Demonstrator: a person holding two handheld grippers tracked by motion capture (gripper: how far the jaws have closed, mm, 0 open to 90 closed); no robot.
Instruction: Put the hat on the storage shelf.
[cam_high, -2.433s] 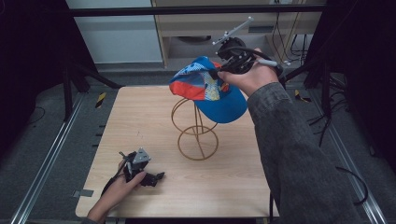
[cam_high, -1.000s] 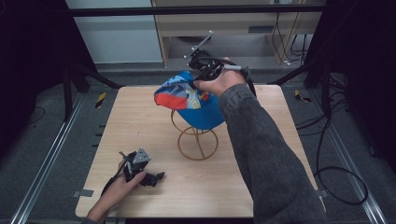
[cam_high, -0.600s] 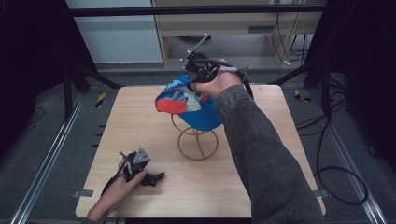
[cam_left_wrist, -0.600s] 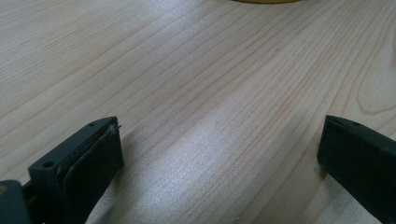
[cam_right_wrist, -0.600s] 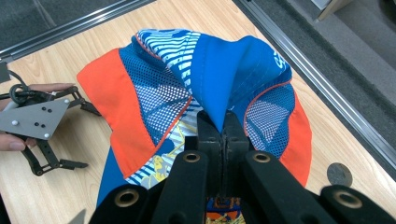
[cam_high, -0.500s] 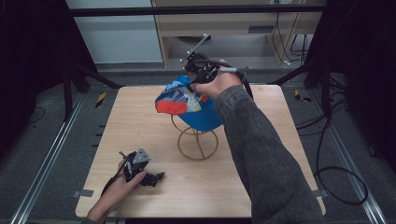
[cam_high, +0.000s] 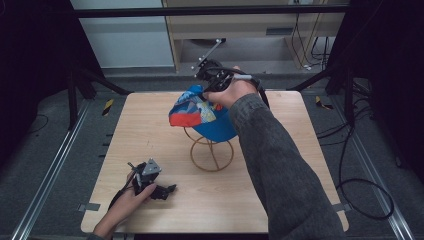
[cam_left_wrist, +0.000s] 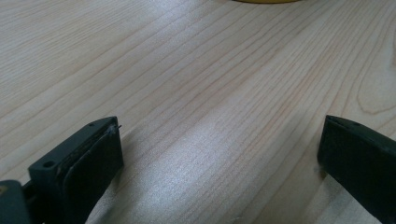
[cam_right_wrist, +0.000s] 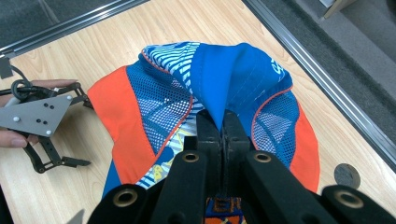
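Right gripper view: right gripper (cam_right_wrist: 223, 128) fingers pinch the cap's (cam_right_wrist: 233, 74) blue fabric; lower it centred over the wire stand (cam_high: 211, 152) (left gripper (cam_high: 150, 181) fingers spread, idle on the table (cam_high: 150, 130)).

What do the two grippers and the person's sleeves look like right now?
Both are black. The left gripper carries a grey three-cornered plate with small dots and a trailing black cable. The right gripper has brass-ringed pivot holes, and its arm wears a dark grey knit sleeve.

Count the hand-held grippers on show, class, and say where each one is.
2. The left gripper rests open on the table's near left corner. The right gripper is over the far edge, clamped on the cap above the wire stand.
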